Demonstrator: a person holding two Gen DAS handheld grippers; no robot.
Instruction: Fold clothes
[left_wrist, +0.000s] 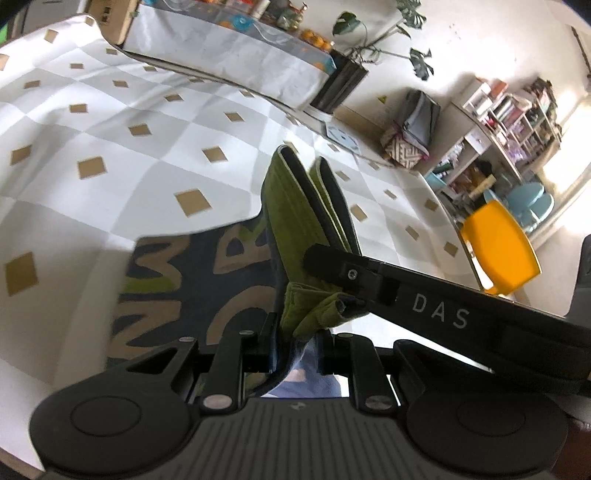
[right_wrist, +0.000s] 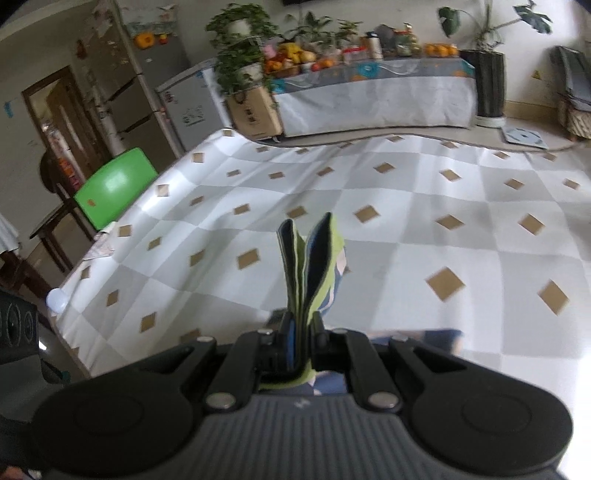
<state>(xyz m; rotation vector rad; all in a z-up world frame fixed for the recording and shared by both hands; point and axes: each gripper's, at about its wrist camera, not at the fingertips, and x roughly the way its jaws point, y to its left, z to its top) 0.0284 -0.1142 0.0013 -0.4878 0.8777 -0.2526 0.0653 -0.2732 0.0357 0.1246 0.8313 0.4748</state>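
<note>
We had both tongs clamped on the garment (left_wrist: 295, 206), so the fold was under way but not finished. The left tongs (left_wrist: 301, 325) were closed on a bunched green edge of the cloth, with the navy body and its tan and green lettering hanging down to the left over the tabletop (left_wrist: 92, 122) and its checked cover. The right tongs (right_wrist: 303, 332) were likewise closed on a green and navy strip of the same garment, which stood up between the fingers in a narrow fold above the checked cover. In the left wrist view the other gripper's black finger crossed in from the right and met the green cloth just beside our own grip, so we judged the two held points to be close together, as when two corners or edges are brought to meet. Most of the fabric was lifted or draped, not lying flat; only the lettered part seemed near the surface, and we could not tell whether it touched. No finished, folded pile showed anywhere on the tabletop in either view. We judged that the cloth was yet to be laid down, smoothed, and folded again at least once, and that any other clothes, if there were some, lay out of sight.
</note>
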